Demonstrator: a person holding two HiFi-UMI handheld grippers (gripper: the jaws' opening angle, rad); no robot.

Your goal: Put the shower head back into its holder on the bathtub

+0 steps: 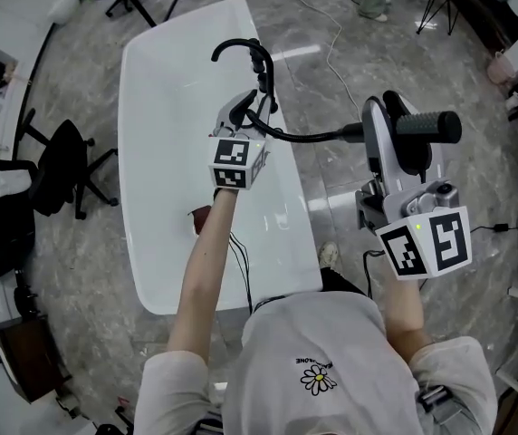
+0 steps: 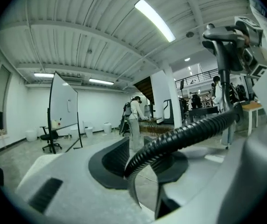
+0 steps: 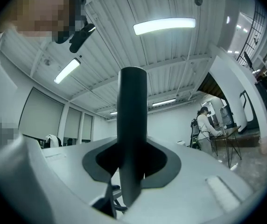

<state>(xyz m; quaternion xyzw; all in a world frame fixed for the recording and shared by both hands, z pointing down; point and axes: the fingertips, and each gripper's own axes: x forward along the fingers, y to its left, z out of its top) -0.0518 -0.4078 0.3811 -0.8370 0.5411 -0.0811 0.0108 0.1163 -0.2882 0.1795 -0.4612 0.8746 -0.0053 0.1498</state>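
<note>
Your right gripper (image 1: pixel 388 120) has its jaws clamped on the shower head (image 1: pixel 429 127). The head is off the right side of the tub (image 1: pixel 155 198), above the floor and well apart from the holder (image 1: pixel 263 71) on the far rim. Your left gripper (image 1: pixel 252 105) has its jaws closed on the hose (image 1: pixel 313 137), close to the holder, and that grip looks light. Expect these faults. The hose may slip through the left jaws and sag, dragging on the head. A taut or kinked hose may twist the smooth handle in the right jaws. The left gripper, so near the holder, may block your approach or knock it. A head seated askew may drop into the tub. Keep slack in the hose and line up the handle before lowering. The shower head is matt black with a straight round handle, standing upright between the right jaws; its spray face is not visible. The hose is black and ribbed.
</note>
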